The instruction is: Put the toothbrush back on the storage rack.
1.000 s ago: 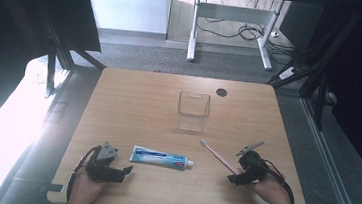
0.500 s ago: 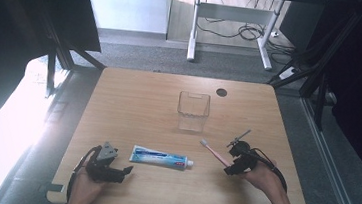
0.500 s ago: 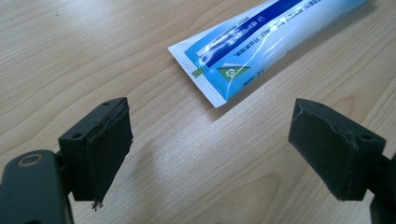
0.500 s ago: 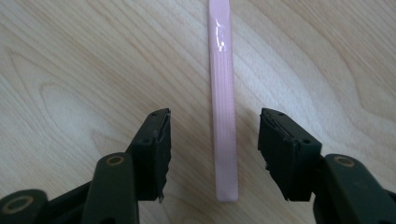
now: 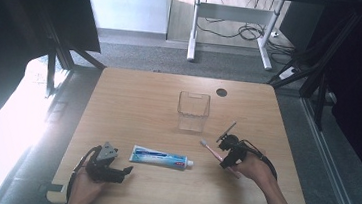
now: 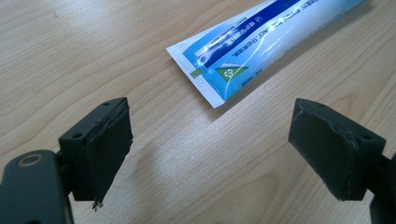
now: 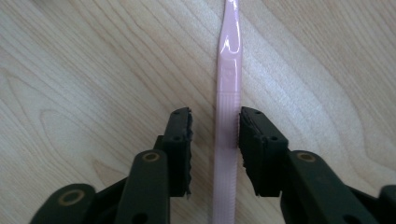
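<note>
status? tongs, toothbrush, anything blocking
Right tongs astride pink toothbrush, not clamped. Left tongs open, short of toothpaste tube. Nothing blocking.

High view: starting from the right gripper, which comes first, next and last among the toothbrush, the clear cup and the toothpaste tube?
From the right gripper:
1. Toothbrush, right between its jaws.
2. Clear cup, beyond it toward the table's middle.
3. Toothpaste tube, off to the left, by the left gripper.

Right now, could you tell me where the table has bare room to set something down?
The table is bare left of the clear container and along its far edge. It is crowded near the front: toothpaste tube, pink toothbrush, both grippers.
</note>
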Demonstrator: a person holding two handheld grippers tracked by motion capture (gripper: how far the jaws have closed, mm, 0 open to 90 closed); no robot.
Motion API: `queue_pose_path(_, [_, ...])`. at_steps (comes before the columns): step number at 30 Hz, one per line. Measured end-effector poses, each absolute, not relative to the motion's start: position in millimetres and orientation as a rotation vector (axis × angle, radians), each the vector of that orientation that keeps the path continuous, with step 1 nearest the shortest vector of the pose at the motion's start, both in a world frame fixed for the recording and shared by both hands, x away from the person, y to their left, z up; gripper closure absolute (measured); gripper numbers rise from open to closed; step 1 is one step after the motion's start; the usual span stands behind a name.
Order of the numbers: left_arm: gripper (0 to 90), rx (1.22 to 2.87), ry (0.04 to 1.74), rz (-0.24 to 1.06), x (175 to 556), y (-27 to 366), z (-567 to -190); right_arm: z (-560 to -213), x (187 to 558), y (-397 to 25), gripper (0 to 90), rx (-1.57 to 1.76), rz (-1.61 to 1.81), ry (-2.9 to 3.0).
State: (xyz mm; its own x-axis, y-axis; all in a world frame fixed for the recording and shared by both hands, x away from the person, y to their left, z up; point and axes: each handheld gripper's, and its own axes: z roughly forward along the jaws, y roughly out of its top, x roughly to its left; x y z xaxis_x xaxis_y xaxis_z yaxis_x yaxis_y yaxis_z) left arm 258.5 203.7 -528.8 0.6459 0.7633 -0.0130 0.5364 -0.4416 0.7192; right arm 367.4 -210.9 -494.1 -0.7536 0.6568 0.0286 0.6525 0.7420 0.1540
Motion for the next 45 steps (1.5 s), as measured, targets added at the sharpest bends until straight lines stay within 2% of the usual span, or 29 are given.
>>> queue_pose_path(13, [13.9, 2.165, 0.998, 0.41, 258.8, 202.7, -529.7, -499.4, 380.1, -197.5, 73.3, 1.032, 0.142, 2.921])
queue_pose_path(19, [13.9, 2.167, 0.997, 0.412, 258.7, 202.7, -529.7, -499.3, 382.2, -194.6, 78.6, 1.028, 0.129, 2.925])
queue_pose_path(45, [13.9, 2.156, 1.002, 0.398, 259.4, 201.7, -529.7, -463.7, 373.4, -216.3, 78.7, 1.079, 0.387, 2.88])
